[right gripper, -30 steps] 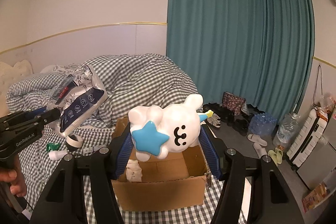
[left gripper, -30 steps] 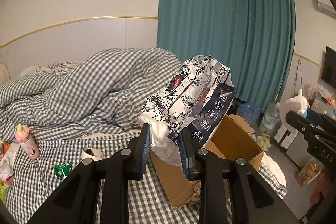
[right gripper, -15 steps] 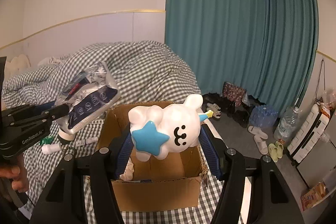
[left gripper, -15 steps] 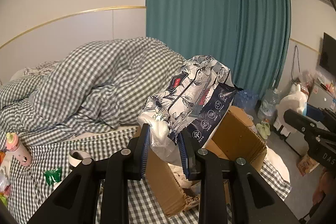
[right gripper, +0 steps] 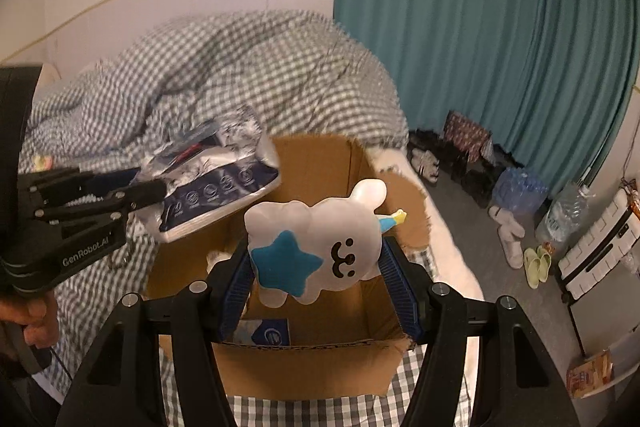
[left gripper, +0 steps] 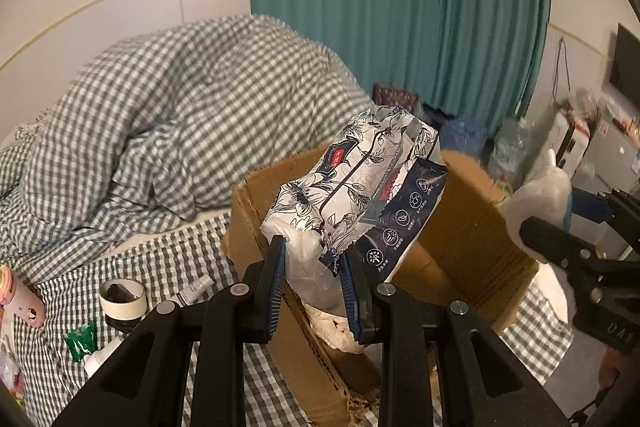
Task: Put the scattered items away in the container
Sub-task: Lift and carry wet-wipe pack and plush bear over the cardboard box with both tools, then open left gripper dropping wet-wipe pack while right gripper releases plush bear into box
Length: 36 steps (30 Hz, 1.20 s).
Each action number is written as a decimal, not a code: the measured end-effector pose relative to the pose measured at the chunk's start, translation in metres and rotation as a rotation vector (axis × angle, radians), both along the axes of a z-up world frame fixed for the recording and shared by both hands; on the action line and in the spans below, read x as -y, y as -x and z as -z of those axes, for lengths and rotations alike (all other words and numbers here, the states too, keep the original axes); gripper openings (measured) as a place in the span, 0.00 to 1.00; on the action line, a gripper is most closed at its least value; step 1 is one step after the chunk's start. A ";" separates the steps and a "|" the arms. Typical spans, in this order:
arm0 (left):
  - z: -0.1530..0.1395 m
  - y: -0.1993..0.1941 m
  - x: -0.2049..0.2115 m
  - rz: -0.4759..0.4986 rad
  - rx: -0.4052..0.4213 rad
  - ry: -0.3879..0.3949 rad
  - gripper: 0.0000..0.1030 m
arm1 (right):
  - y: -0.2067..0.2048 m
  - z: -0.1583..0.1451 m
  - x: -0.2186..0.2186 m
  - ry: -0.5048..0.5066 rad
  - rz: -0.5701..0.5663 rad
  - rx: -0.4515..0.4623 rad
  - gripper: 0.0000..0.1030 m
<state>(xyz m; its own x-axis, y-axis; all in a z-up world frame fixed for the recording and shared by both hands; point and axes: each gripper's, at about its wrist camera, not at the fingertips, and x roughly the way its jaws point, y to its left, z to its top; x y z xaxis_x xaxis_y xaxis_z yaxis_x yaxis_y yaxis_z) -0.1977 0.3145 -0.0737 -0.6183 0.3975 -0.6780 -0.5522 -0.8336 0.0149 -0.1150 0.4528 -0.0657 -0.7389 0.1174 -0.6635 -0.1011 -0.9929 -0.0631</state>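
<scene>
My left gripper (left gripper: 314, 287) is shut on a floral tissue pack (left gripper: 356, 183) and holds it over the left wall of an open cardboard box (left gripper: 472, 239) on the bed. The pack (right gripper: 216, 179) and left gripper (right gripper: 144, 193) also show in the right wrist view, above the box's left edge. My right gripper (right gripper: 316, 279) is shut on a white plush toy (right gripper: 316, 247) with a blue star, held above the box (right gripper: 304, 367). A blue-and-white packet (right gripper: 264, 335) lies inside the box.
On the checked sheet left of the box lie a tape roll (left gripper: 122, 303), a small tube (left gripper: 194, 289), a green packet (left gripper: 80, 341), a white bottle (left gripper: 102, 357) and a pink bottle (left gripper: 20, 301). A heaped checked duvet (left gripper: 192, 127) is behind. Floor clutter (right gripper: 516, 211) lies right of the bed.
Both grippers have moved toward the box with their loads. The tissue pack is now over the box's left wall and the plush is over its opening.
</scene>
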 end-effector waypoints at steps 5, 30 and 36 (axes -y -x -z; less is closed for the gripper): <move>0.017 0.015 -0.014 0.024 0.044 0.040 0.26 | 0.020 0.024 0.001 -0.010 -0.022 0.083 0.59; 0.028 0.030 -0.028 0.023 0.025 0.071 0.73 | 0.035 0.044 0.005 -0.046 -0.027 0.143 0.74; 0.007 0.024 -0.017 0.000 -0.009 0.032 0.74 | 0.024 0.026 0.007 -0.053 -0.023 0.084 0.76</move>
